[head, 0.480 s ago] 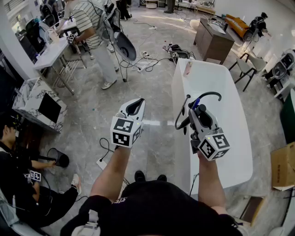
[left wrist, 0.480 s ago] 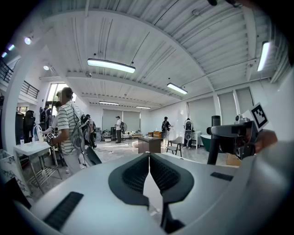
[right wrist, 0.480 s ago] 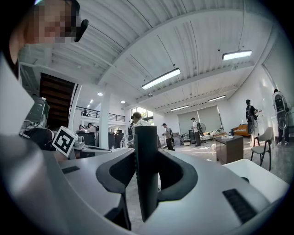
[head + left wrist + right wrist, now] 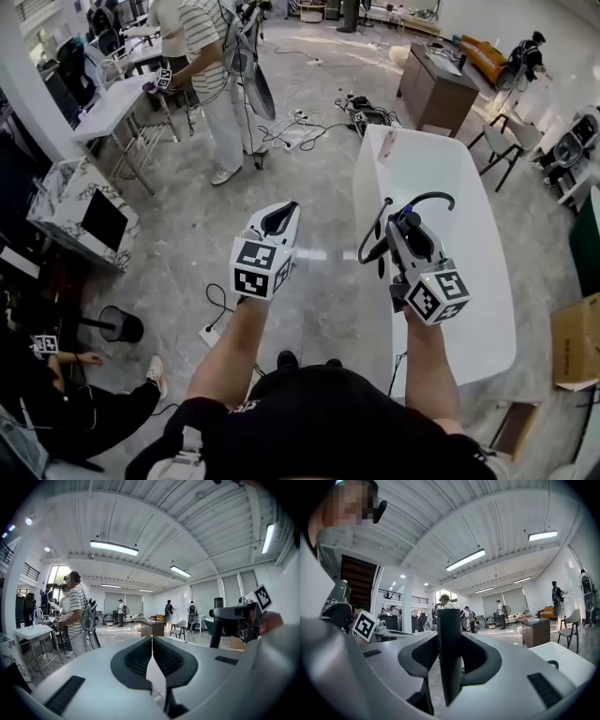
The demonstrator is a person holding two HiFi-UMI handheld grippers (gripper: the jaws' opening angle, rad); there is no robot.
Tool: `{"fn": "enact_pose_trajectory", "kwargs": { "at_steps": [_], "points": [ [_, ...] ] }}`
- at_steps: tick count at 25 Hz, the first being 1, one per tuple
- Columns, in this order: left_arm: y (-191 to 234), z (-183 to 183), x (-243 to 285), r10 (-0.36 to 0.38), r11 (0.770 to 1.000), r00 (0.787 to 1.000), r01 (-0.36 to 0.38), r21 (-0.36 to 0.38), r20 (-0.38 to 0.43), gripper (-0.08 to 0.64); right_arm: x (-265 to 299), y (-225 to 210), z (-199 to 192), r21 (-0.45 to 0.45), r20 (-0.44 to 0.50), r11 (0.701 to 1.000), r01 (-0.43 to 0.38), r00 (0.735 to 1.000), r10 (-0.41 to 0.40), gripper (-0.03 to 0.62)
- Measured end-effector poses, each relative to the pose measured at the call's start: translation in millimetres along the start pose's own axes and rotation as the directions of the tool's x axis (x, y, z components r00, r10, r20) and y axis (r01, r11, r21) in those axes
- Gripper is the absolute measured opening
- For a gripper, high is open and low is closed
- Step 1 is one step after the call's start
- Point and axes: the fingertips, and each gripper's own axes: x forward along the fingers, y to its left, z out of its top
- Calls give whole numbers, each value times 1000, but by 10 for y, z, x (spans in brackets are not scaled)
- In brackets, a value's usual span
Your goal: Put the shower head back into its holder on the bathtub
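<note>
Both forearms reach forward side by side, the left gripper with jaws closed on nothing, the right gripper clamping the black shower head upright at the white bathtub's left edge.

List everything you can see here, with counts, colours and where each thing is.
bathtub: one, white, right of the person
shower head: one, black with a hose, clamped in the right gripper
cabinet: one, brown, beyond the bathtub
cardboard box: one, brown, floor at far right
waste bin: one, black, floor at lower left
left gripper: one, white, shut, empty
right gripper: one, white, shut on the shower head
</note>
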Motion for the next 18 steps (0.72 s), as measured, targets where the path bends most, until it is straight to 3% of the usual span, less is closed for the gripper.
{"fn": "enact_pose_trajectory", "kwargs": {
  "at_steps": [10,18],
  "points": [
    [333,-59,-302,-23,1000,1000,24,13,-4,21,245,382,77,-3,45,1000,1,999,-1,146],
    [536,-330,-341,-40,999,999,39,-18,-28,21,122,251,105,-16,62,996,92,994,-91,144]
  ]
}}
